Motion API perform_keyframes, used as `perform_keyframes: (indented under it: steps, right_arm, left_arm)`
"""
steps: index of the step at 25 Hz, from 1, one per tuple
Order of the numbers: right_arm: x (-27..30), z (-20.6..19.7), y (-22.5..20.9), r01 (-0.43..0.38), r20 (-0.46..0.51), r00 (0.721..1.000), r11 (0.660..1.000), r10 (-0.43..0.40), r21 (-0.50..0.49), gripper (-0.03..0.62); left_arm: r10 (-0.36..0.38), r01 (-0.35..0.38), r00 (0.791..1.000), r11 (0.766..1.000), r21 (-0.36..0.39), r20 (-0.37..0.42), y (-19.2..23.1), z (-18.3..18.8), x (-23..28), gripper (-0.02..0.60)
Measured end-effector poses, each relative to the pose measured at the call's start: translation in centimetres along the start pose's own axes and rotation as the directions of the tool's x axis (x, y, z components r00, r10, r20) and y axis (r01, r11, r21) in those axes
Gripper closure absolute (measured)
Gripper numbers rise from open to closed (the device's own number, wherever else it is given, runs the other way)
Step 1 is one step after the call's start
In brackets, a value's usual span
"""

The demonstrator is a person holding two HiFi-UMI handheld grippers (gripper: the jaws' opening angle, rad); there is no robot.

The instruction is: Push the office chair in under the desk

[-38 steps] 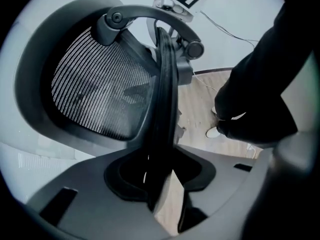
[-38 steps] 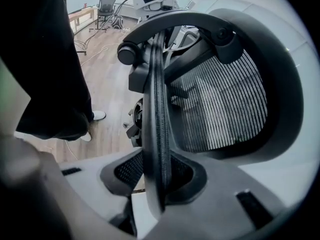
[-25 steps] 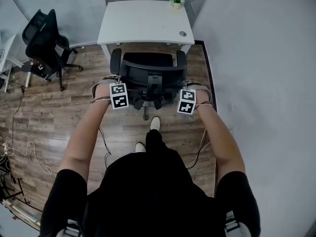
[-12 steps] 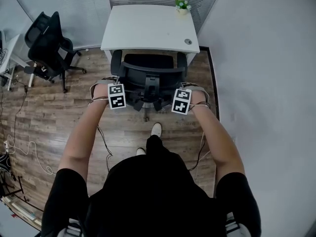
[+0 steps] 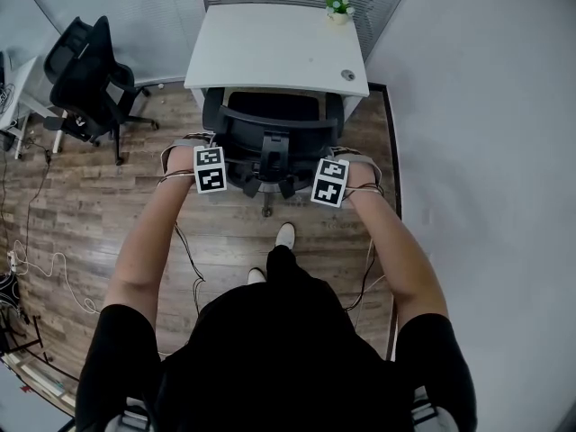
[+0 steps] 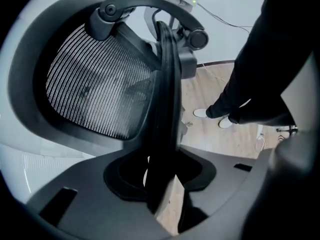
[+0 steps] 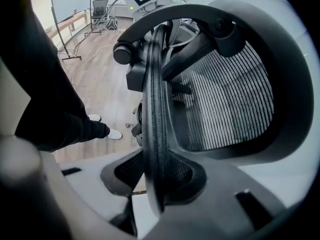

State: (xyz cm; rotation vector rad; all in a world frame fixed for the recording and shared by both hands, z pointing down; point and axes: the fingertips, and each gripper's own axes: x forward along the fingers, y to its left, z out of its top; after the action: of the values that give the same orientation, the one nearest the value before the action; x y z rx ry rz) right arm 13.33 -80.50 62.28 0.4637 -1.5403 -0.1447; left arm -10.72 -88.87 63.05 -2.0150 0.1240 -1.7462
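A black mesh office chair (image 5: 270,131) stands at the front edge of the white desk (image 5: 270,48), its seat partly under the top and its backrest towards me. My left gripper (image 5: 216,151) is shut on the backrest's left edge, my right gripper (image 5: 329,164) on its right edge. In the left gripper view the backrest rim (image 6: 167,99) runs upright between the jaws of the left gripper (image 6: 160,184). The right gripper view shows the same from the other side: the rim (image 7: 155,109) sits in the right gripper (image 7: 157,179).
A second black chair (image 5: 85,75) stands at the left on the wooden floor. A small potted plant (image 5: 339,9) sits on the desk's far right corner. A pale wall (image 5: 486,151) runs along the right. Cables (image 5: 36,264) lie at the left. My feet (image 5: 284,236) are behind the chair.
The chair has rolled towards the desk with both grippers on its backrest; more of the seat is under the top. My arms have stretched forward.
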Motion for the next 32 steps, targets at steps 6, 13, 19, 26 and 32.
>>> perform_keyframes:
  steps: [6,13,19,26,32]
  right_arm:
    - [0.0,0.1,-0.1,0.018,0.015,1.000,1.000,-0.018,-0.006,0.480]
    - [-0.8,0.5,0.1,-0.047,0.075,0.996,0.999,0.046,0.016,0.441]
    - [-5.2,1.3,-1.0,0.005,0.163,0.986,0.997,-0.017,0.073,0.427]
    - [-13.9,3.9,-0.9,0.159,0.436,0.841,0.916,-0.321,0.367,0.428]
    - [-20.2,6.9,1.5,0.014,0.605,0.604,0.766,-0.519,0.643,0.430]
  left_arm:
    - [0.033,-0.033,0.999,0.999,0.012,0.005,0.1,0.1,-0.1,0.443]
    - [0.014,-0.012,0.997,1.000,-0.021,0.073,-0.1,-0.3,-0.6,0.359]
    - [0.114,-0.099,0.979,0.990,-0.100,0.169,1.4,0.1,-4.7,0.316]
    - [0.382,-0.143,0.784,0.878,-0.457,0.489,-0.7,4.3,-14.2,0.322]
    - [0.532,-0.109,0.586,0.799,-0.592,0.611,-3.8,7.8,-20.6,0.367]
